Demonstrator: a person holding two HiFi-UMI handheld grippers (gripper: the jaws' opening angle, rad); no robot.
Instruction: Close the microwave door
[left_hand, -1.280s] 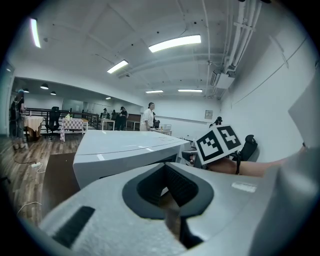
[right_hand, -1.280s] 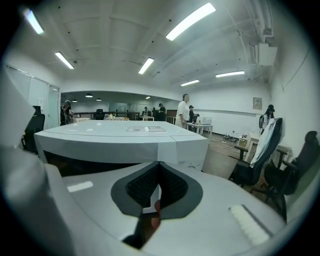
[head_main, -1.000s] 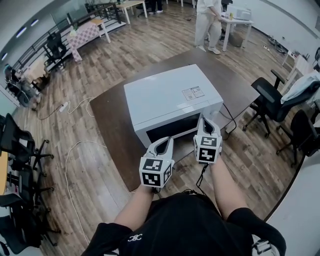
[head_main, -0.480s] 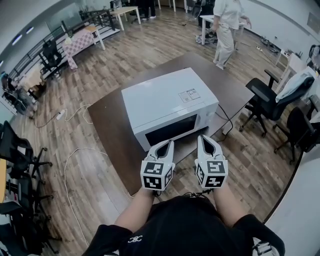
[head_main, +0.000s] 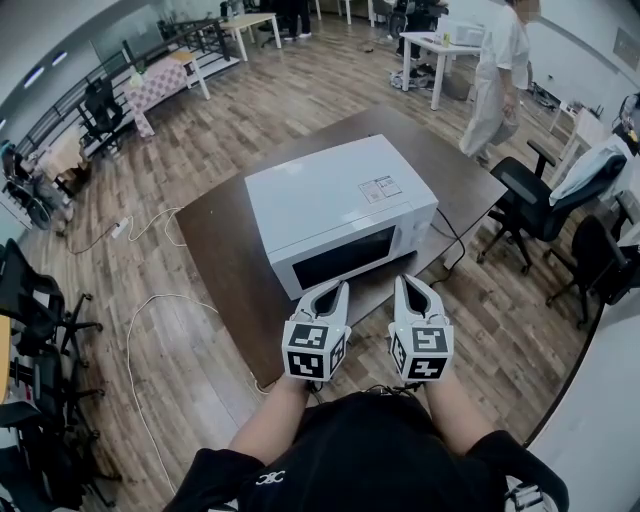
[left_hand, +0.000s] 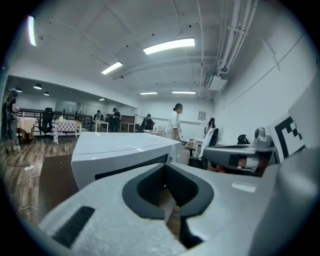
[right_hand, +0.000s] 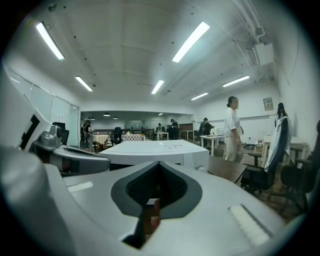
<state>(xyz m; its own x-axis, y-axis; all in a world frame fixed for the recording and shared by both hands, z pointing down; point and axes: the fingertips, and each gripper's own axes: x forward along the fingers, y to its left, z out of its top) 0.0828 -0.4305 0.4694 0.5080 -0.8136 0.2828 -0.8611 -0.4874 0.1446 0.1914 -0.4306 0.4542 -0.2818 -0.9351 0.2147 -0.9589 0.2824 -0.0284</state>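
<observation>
The white microwave (head_main: 340, 215) stands on a dark brown table (head_main: 215, 240), its dark-windowed door flush with the body. Both grippers hover side by side near the table's front edge, a short way back from the door and touching nothing. My left gripper (head_main: 328, 288) is shut with nothing in it, and so is my right gripper (head_main: 412, 282). From the left gripper view the microwave (left_hand: 120, 150) lies ahead beyond the shut left gripper (left_hand: 167, 169). The right gripper view shows the microwave (right_hand: 160, 149) past the right gripper (right_hand: 159, 167).
A black power cable (head_main: 455, 235) runs off the table's right side. Office chairs (head_main: 540, 200) stand to the right and a person in white (head_main: 500, 80) walks at the back right. White cables (head_main: 150, 300) trail on the wooden floor at the left.
My right gripper has drawn back from the microwave's front toward my body and now sits level with the left one. The person in white has walked to the right.
</observation>
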